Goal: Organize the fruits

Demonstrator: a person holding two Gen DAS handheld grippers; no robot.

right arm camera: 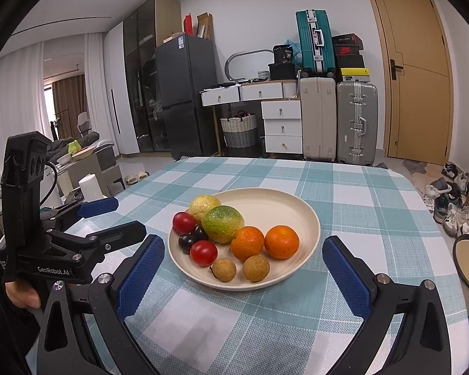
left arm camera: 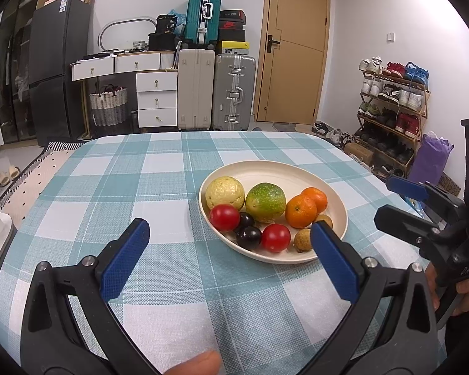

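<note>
A fingertip [left arm camera: 200, 364] pokes in at the bottom edge of the left wrist view, just under the left tongs [left arm camera: 231, 243], whose blue pads stand wide apart with nothing between them, above the checked tabletop [left arm camera: 159, 168]. The right tongs [right arm camera: 244, 256] are likewise spread wide and empty. The left tongs' body, seen from the right wrist view, reads "GenRobot.AI". In the left view the other tool shows letters that look like "DAS".

The cream plate [right arm camera: 284, 203] sits on the tabletop, ahead of both tongs. It is oval, its long axis running roughly left to right. It holds a yellow fruit [right arm camera: 204, 206], a green fruit [right arm camera: 223, 223], two oranges [right arm camera: 281, 240], two red tomatoes [right arm camera: 203, 252], two dark plums [right arm camera: 187, 242] and two brown longans [right arm camera: 255, 267].

Behind, a black tub [right arm camera: 286, 53] shows "36".
</note>
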